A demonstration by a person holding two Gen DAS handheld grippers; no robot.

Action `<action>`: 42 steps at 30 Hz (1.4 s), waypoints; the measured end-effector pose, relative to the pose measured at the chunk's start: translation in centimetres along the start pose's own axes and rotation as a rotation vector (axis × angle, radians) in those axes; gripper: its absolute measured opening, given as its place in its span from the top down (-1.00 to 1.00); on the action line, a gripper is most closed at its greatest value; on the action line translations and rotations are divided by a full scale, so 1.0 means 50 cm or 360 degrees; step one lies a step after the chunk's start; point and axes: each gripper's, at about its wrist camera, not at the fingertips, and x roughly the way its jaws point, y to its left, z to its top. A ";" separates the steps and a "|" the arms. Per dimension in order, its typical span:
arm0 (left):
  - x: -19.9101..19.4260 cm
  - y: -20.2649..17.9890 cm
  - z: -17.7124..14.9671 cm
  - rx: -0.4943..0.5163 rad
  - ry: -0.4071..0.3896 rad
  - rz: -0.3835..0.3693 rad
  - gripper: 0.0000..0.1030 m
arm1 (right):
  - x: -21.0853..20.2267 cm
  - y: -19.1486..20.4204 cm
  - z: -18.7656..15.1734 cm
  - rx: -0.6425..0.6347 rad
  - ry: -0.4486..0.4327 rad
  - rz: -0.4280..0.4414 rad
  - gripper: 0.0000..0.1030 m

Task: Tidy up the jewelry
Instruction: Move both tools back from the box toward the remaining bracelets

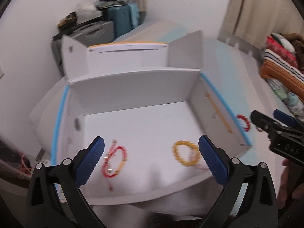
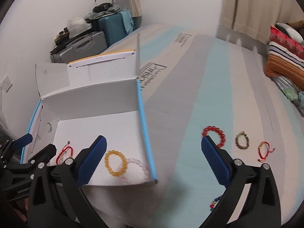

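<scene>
An open white box [image 1: 133,87] [image 2: 91,93] with blue edges lies on the bed. On its floor lie a red cord bracelet [image 1: 114,160] [image 2: 64,153], a yellow bead bracelet [image 1: 186,155] [image 2: 115,163] and a pale pink bead bracelet [image 2: 138,168]. My left gripper [image 1: 151,160] hangs open above the box, nothing between its fingers. My right gripper [image 2: 153,160] is open too, straddling the box's right wall. On the bed to the right lie a red bead bracelet [image 2: 214,134] [image 1: 244,122], a brown bead bracelet [image 2: 242,141], a red cord bracelet [image 2: 265,151] and a multicoloured bead strand [image 2: 215,203].
The mattress [image 2: 209,87] has grey and pale blue stripes. Suitcases [image 2: 91,38] with clutter on top stand against the far wall. Folded striped bedding [image 2: 285,57] is piled at the right. A curtain [image 2: 247,3] hangs behind. A hand [image 1: 290,186] shows at the right edge.
</scene>
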 end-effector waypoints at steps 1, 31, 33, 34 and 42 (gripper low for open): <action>-0.002 -0.019 0.001 0.0015 -0.0010 -0.0018 -0.89 | -0.006 -0.013 -0.003 0.0009 -0.0010 -0.0018 -0.86; 0.067 -0.491 -0.108 0.0476 0.0119 -0.0338 -0.89 | -0.080 -0.491 -0.097 0.0371 0.0001 -0.0303 -0.86; 0.081 -0.516 -0.126 0.0506 0.0142 -0.0345 -0.89 | -0.067 -0.519 -0.106 0.0388 0.0023 -0.0317 -0.86; 0.092 -0.529 -0.136 0.0514 0.0161 -0.0350 -0.89 | -0.063 -0.531 -0.109 0.0393 0.0032 -0.0320 -0.86; 0.169 -0.603 -0.207 0.0599 0.0254 -0.0389 -0.89 | -0.005 -0.597 -0.143 0.0436 0.0123 -0.0361 -0.86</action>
